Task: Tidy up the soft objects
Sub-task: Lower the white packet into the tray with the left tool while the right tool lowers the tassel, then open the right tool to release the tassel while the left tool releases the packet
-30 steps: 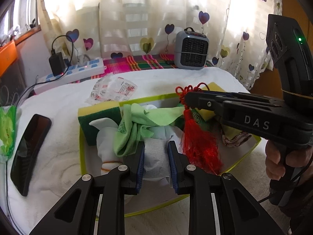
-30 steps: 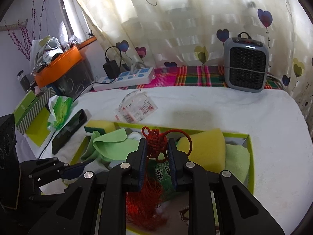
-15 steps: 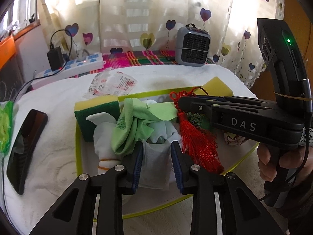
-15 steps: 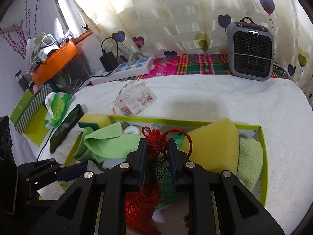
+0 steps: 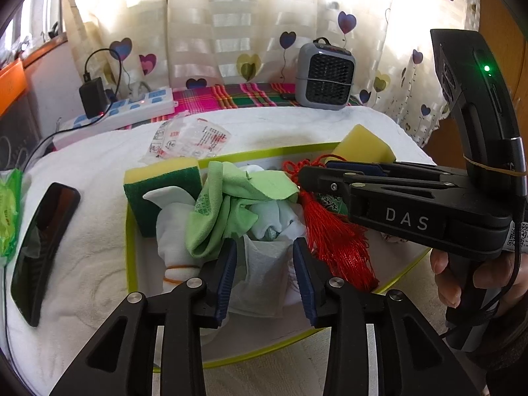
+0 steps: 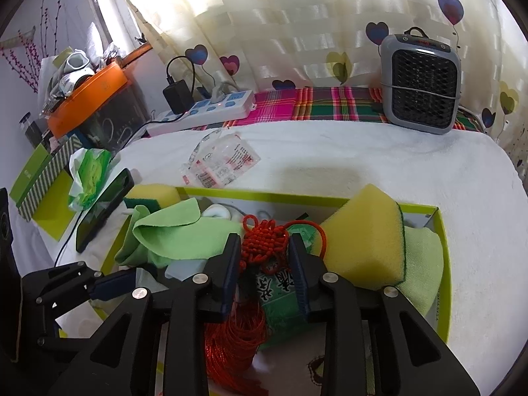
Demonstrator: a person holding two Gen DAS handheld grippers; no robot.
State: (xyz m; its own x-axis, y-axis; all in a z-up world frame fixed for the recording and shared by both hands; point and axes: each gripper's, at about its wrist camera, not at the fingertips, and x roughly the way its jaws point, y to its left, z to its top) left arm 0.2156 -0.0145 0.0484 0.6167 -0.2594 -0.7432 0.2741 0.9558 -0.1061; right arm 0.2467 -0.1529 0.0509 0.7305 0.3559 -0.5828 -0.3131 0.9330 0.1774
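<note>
A shallow green-rimmed box (image 5: 130,247) on the white towel holds soft things: a green cloth (image 5: 231,204), a white sock (image 5: 171,231), a green-and-yellow sponge (image 5: 161,181) and a yellow sponge (image 6: 359,244). My left gripper (image 5: 265,274) hangs over the box's near side. Its jaws are opening, and a white tissue (image 5: 264,270) lies loose between them. My right gripper (image 6: 264,264) reaches in from the right, jaws opening around a red knot (image 6: 264,244). The pads stand just off the knot. Its red tassel (image 5: 336,244) trails down into the box.
A black phone (image 5: 43,247) lies left of the box. Behind the box lie a clear plastic wrapper (image 5: 188,138) and a power strip (image 5: 125,112). A grey heater (image 5: 325,79) stands at the back. A green tissue pack (image 6: 89,171) and an orange-lidded bin (image 6: 89,95) sit far left.
Both pairs of jaws have spread apart. The left pads have come off the white tissue and the right pads off the red knot. Neither hand has shifted much.
</note>
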